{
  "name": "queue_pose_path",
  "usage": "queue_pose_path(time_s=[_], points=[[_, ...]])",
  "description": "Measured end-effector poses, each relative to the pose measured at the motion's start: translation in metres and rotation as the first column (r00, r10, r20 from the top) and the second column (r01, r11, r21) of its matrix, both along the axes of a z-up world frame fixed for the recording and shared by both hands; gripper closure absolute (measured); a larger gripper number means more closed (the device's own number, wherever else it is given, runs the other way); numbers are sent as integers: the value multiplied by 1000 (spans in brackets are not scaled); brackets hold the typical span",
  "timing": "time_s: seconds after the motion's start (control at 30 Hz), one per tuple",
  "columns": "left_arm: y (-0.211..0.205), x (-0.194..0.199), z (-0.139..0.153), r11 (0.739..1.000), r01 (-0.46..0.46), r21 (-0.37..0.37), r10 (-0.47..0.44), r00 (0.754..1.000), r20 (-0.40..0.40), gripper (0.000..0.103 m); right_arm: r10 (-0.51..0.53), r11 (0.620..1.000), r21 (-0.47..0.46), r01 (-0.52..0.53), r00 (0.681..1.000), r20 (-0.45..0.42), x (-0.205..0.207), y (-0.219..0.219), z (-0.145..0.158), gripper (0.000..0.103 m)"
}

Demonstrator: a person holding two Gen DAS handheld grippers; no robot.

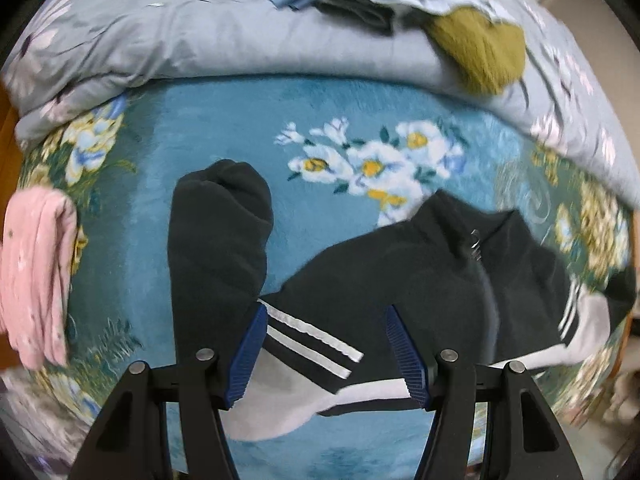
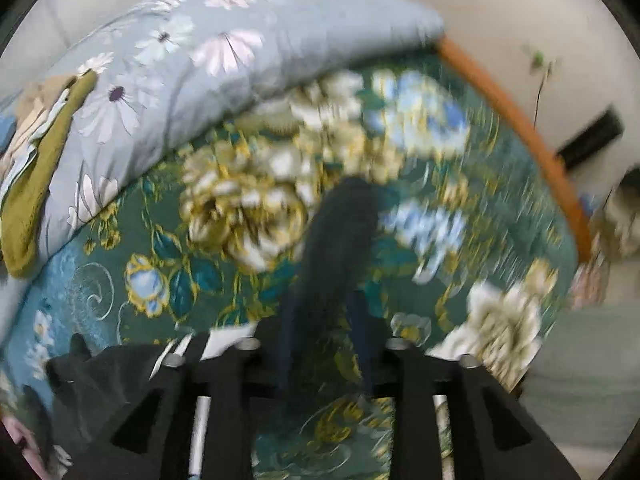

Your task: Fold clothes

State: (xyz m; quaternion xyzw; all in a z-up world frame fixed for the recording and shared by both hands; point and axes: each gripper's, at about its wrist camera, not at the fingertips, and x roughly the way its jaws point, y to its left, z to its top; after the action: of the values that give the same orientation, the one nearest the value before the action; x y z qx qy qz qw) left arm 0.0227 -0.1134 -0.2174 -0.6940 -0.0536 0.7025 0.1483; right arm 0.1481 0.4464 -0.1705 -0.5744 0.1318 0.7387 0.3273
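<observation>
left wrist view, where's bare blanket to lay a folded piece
The blue stretch of blanket between the quilt and the jacket, left of the white flowers, is bare. Crowded: the pink garment at the left edge and the clothes pile on the quilt.

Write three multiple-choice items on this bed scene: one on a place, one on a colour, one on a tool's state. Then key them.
1. Where does the pink garment lie?
A. at the blanket's left edge
B. on the grey quilt
C. on the jacket

2. What colour are the stripes on the black jacket?
A. red
B. white
C. yellow

3. How does the left tool stand?
A. open over the jacket
B. shut on the pink garment
C. out of view

Key: 1 A, it sits left on the floral blanket; 2 B, pale bands cross the shoulder; 3 A, its blue pads stand wide apart.
</observation>
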Motion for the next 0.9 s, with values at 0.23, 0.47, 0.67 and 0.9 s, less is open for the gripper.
queue_pose_path(time_s=[0.23, 0.47, 0.67, 0.9], points=[[9, -10, -53, 995, 95, -6, -94, 990, 102, 34, 376, 858, -341, -384, 922, -93, -77, -95, -35, 58], [19, -24, -92, 984, 173, 47, -178, 969, 169, 33, 732, 554, -541, -632, 680, -45, -132, -228, -110, 49], [25, -29, -120, 970, 228, 86, -242, 944, 227, 33, 822, 480, -601, -639, 566, 55, -142, -261, -154, 48], [16, -23, -128, 960, 209, 189, -254, 932, 259, 44, 826, 502, -620, -603, 547, 136, -120, -253, -173, 73]])
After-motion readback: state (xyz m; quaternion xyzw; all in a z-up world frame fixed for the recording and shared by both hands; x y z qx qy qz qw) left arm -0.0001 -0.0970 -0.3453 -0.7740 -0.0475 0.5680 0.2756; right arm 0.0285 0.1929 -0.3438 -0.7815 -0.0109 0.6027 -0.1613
